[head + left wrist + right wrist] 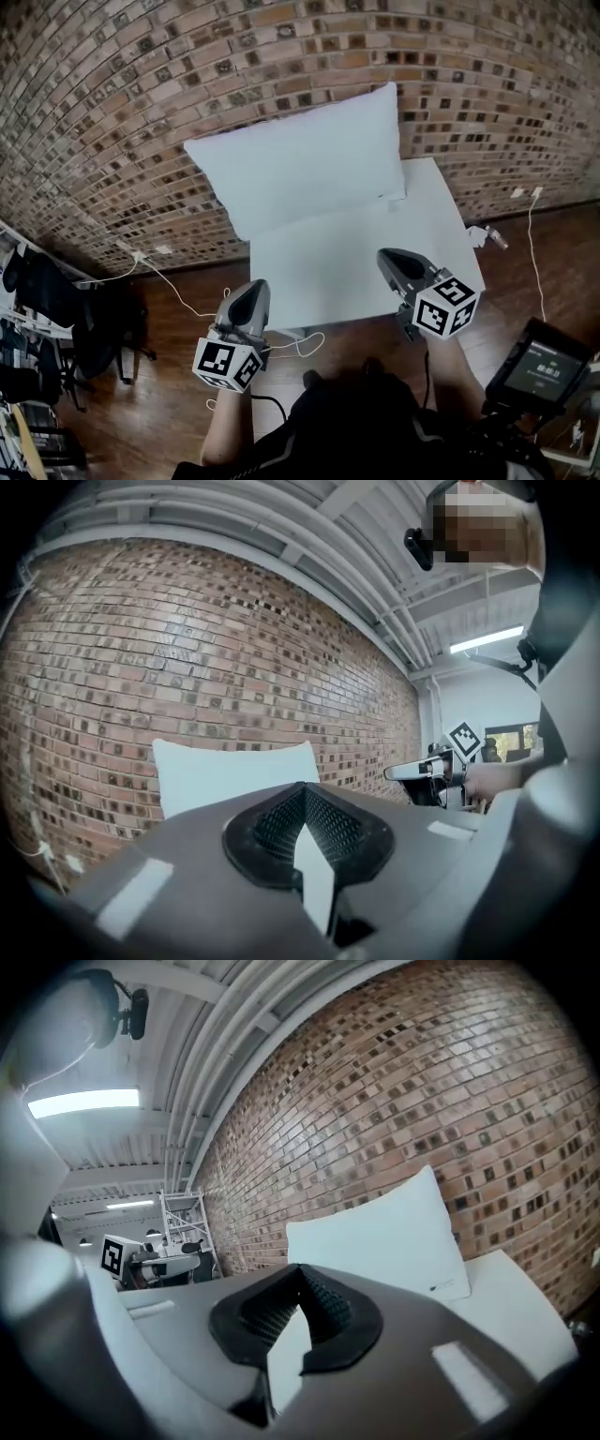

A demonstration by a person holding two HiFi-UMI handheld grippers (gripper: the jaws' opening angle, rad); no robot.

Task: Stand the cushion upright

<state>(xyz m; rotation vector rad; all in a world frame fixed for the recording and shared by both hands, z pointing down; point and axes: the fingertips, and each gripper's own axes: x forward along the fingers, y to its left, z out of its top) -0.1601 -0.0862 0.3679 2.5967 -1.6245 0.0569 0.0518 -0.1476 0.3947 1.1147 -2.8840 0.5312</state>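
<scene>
A white cushion (305, 164) stands upright on the far side of a white table (366, 262), leaning back against the brick wall. It also shows in the left gripper view as the cushion (230, 771) and in the right gripper view as the cushion (384, 1237). My left gripper (251, 295) hangs shut and empty off the table's near left corner, well short of the cushion. My right gripper (394, 261) is over the table's near right part, shut with nothing between its jaws. From the left gripper view the right gripper (417, 772) shows off to the right.
A brick wall (141, 103) backs the table. White cables (178, 291) run over the wooden floor at left, and another cable (532, 244) at right. A chair with dark clothes (56, 309) stands at far left. A small screen (544, 366) sits at lower right.
</scene>
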